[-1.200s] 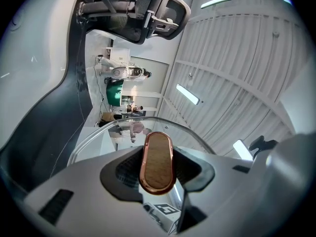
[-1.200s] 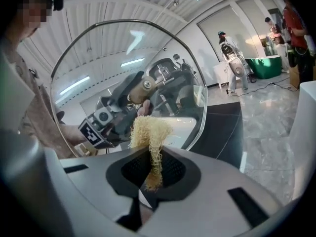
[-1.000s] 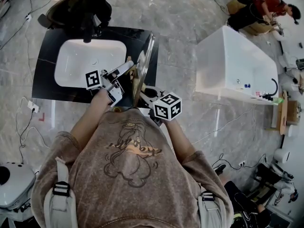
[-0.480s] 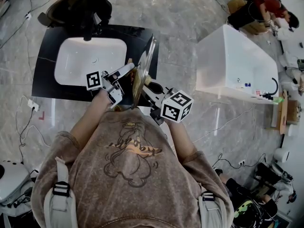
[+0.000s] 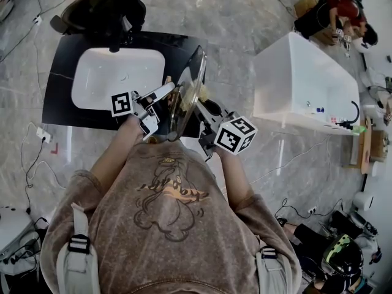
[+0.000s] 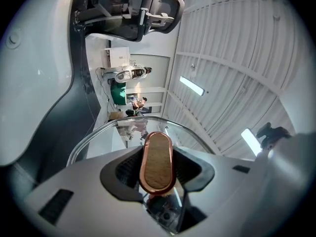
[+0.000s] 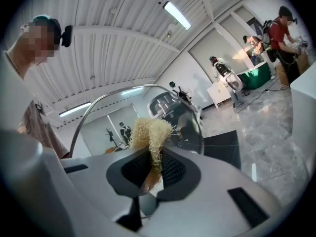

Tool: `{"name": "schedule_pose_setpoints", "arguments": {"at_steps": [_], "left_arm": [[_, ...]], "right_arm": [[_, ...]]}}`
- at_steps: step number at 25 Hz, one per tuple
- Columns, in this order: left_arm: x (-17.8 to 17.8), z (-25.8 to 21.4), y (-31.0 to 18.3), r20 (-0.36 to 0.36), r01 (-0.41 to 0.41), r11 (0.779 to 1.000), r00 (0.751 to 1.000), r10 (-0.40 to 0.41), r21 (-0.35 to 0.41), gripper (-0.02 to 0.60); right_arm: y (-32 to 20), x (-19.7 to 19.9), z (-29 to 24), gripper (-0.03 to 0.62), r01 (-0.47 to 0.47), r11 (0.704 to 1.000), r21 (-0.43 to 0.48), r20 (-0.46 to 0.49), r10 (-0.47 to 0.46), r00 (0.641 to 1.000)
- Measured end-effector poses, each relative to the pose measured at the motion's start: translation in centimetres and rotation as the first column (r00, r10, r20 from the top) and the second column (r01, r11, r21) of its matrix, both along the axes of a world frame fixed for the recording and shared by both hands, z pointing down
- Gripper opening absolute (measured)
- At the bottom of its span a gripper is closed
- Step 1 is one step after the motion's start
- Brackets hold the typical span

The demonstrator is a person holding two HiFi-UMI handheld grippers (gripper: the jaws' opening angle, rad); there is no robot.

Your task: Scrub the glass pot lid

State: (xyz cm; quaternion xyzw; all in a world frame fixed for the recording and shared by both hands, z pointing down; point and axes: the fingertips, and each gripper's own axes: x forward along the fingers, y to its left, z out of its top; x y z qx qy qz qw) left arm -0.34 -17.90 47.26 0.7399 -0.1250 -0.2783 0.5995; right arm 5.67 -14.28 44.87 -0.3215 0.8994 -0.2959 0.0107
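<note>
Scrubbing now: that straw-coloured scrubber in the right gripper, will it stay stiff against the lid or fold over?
Probably floppy: the scrubber is loose fibres, pinched thin in the right gripper and fanning out above it. It likely bends against the glass lid, so light pressure should do. It looks very light, and rough enough not to slip out.

The pot lid (image 7: 108, 122) is clear, glossy glass with a thin bright metal rim. Its handle (image 6: 157, 161) looks like matt wood grain edged in polished copper-coloured metal. The scrubber (image 7: 150, 133) is a pale, rough, straw-like fibre. Below, a glossy white basin (image 5: 98, 84) sits in a shiny black bench (image 5: 61, 84).
</note>
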Motion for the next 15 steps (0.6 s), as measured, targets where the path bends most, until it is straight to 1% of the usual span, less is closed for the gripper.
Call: {"name": "schedule_pose_setpoints", "arguments": {"at_steps": [2,4,6,7,8,10,12,15], "left_arm": [[-0.3,-0.3,0.1,0.032,0.005,1.0,0.999,-0.005,0.013,0.181],[-0.6,-0.5,0.1,0.083,0.009,0.999,0.996,-0.011,0.034,0.181],[-0.7,-0.4,-0.1,0.174,0.006,0.998,0.985,-0.018,0.067,0.181],[-0.9,-0.2,-0.3,0.241,0.001,0.996,0.97,-0.023,0.092,0.181],[-1.2,0.0,-0.5,0.318,-0.011,0.992,0.948,-0.03,0.126,0.181],[-1.5,0.4,-0.8,0.459,-0.05,0.981,0.887,-0.042,0.185,0.181],[-1.7,1.1,-1.0,0.584,-0.097,0.97,0.81,-0.053,0.223,0.181],[-1.3,1.4,-1.0,0.724,-0.188,0.941,0.686,-0.078,0.28,0.181]], "right_arm": [[-0.5,2.4,0.6,0.041,-0.08,0.997,-0.009,-0.014,0.08,0.997],[-0.9,5.0,1.2,0.041,-0.155,0.988,-0.013,-0.045,0.154,0.987],[-1.2,7.5,1.6,0.041,-0.218,0.976,-0.008,-0.083,0.216,0.973],[-1.4,8.5,1.9,0.041,-0.245,0.97,-0.003,-0.104,0.243,0.964],[-1.4,9.3,2.1,0.041,-0.269,0.963,0.002,-0.124,0.268,0.956],[-1.5,10.3,2.6,0.041,-0.31,0.951,0.009,-0.156,0.308,0.938],[-1.6,10.9,3.3,0.041,-0.339,0.941,0.014,-0.187,0.335,0.923],[-1.6,11.1,4.2,0.041,-0.357,0.934,0.023,-0.229,0.353,0.907]]}}
